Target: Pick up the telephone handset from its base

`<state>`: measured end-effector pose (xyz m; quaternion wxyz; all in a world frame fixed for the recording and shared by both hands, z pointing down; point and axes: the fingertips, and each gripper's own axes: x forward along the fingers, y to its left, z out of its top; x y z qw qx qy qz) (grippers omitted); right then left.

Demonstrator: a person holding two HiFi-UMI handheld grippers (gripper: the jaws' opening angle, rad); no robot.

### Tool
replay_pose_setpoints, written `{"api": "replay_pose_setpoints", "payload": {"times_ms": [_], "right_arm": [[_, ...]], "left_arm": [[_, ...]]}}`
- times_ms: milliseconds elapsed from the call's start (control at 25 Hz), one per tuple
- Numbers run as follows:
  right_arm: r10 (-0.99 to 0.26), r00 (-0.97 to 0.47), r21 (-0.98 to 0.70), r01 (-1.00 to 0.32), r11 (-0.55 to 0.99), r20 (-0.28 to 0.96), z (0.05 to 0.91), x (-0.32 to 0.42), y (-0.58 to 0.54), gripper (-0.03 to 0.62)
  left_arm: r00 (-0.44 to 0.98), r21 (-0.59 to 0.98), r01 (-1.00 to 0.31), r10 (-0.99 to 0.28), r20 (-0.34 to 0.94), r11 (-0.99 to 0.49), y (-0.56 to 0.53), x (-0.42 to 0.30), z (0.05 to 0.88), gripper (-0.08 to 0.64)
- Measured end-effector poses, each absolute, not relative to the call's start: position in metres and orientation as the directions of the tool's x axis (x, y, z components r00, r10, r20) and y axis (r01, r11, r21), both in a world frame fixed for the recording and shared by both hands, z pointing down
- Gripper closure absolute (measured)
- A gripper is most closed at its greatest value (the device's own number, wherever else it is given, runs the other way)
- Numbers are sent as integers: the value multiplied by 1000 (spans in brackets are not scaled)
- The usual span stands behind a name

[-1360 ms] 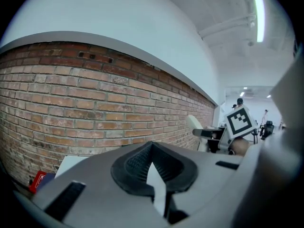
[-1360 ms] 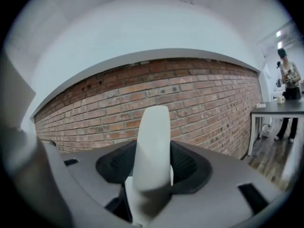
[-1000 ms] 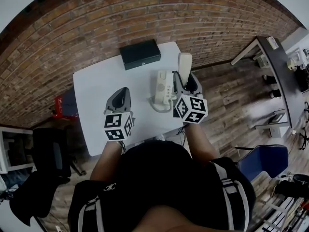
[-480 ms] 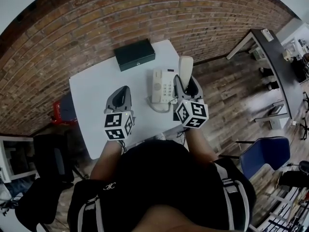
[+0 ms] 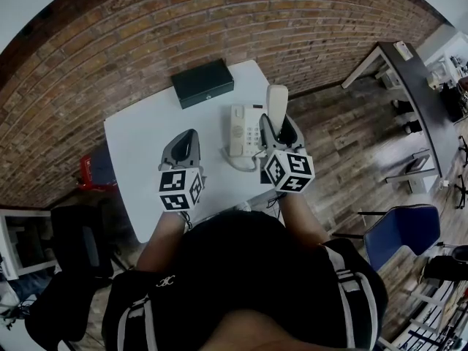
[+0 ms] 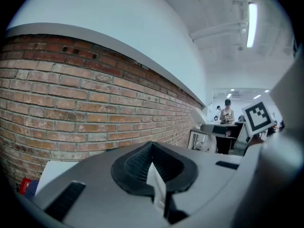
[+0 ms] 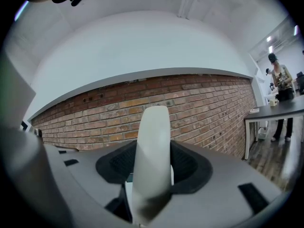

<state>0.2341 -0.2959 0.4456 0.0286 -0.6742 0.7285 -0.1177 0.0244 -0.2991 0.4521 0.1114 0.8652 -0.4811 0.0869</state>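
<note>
Now, at left, our left gripper (image 5: pixel 184 146) hovers over the white table (image 5: pixel 135 134), its jaws pressed together on nothing. At centre sits the phone base (image 5: pixel 243 130). Just right of it, our right gripper (image 5: pixel 278 129) clamps the cream handset (image 5: pixel 277 99), held off the base.

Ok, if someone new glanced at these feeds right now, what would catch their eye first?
First, the pale handset standing upright, clamped in the right claw, just right of the phone base on the white table. Next, the left claw, shut on nothing above the table, and the black box at the table's far edge.
</note>
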Motion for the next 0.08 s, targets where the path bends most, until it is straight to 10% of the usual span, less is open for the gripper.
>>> {"api": "replay_pose_setpoints", "payload": {"times_ms": [80], "right_arm": [[-989,-90,-213,-975,63,121,447,234,-297,390]], "left_arm": [[524,108,-851,-812,258,-514,-300,25,452,558]]}}
